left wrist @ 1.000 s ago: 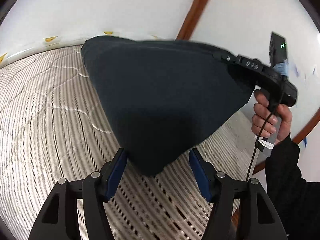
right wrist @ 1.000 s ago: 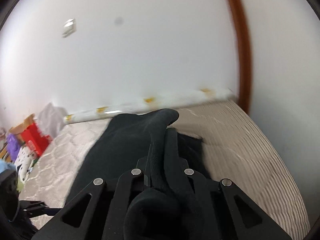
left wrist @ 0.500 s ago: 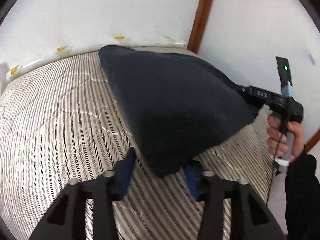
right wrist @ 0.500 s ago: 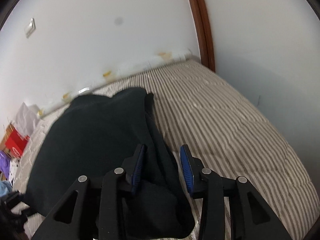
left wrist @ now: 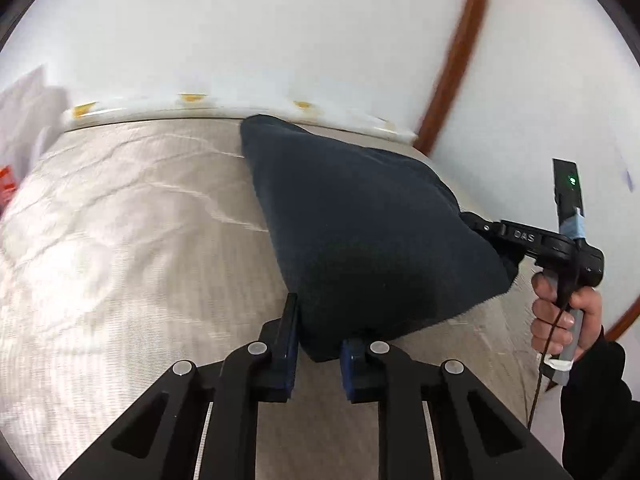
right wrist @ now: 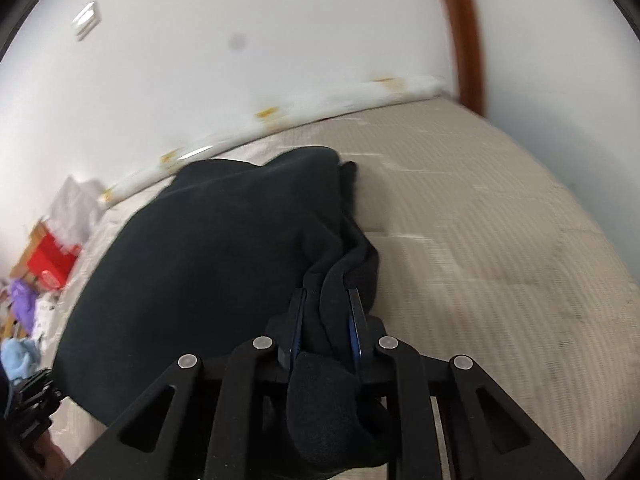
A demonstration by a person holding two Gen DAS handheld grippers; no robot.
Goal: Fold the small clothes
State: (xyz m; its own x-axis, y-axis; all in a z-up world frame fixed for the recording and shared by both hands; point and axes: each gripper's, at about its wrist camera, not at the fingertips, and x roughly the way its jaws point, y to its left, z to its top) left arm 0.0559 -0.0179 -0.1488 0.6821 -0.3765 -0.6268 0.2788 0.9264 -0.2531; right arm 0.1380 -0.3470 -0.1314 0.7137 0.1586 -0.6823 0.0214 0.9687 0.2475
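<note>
Left wrist: left claw (left wrist: 316,344) jaws just closing, now pinching near corner of dark garment (left wrist: 360,240), which a second ago hung between spread jaws. Garment stretched taut above striped mattress (left wrist: 140,240); two-corner hold likely ready for fold.

Right wrist: right claw (right wrist: 326,326) jaws closing again, clamped on bunched dark fleecy edge (right wrist: 332,280).

Black two-finger grippers, person in a black sleeve

The left gripper (left wrist: 316,354) and right gripper (right wrist: 327,330) have blue pads, silver screws; the sleeve (left wrist: 600,408) is black beside a thin black cable (left wrist: 538,384).
</note>
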